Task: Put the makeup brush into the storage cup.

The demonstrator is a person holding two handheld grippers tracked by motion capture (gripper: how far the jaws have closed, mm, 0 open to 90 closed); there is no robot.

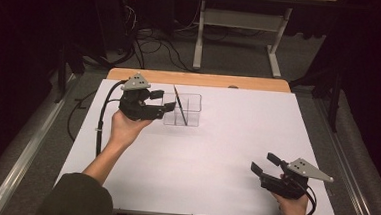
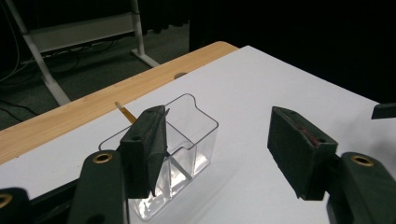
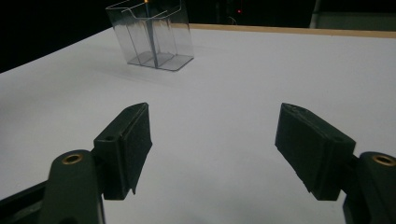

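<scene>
1. The left hand-held gripper (image 1: 165,102) is hovering at the upper left of the high view, jaws standing wide and gripping nothing; one jaw is sitting right against the near wall of the clear organiser (image 1: 183,108), though whether it is touching I cannot tell.
2. The right hand-held gripper (image 1: 265,162) is waiting at the lower right, well apart from everything, jaws likewise spread wide and empty.
3. The pencil (image 1: 179,105) is leaning tilted inside the organiser, its pale top end (image 2: 119,106) poking above the rim in the upper left of the left gripper view.
4. To my eye, the step in hand is taking that pencil: the left jaws are needing to rise above the rim and straddle the free upper stretch, not the wall.
5. Closing slowly and lifting along the pencil's lean should be keeping the light organiser from tipping or sliding on the white desk (image 1: 235,155).
6. The organiser is divided into compartments; apart from the pencil, they are looking empty.
</scene>
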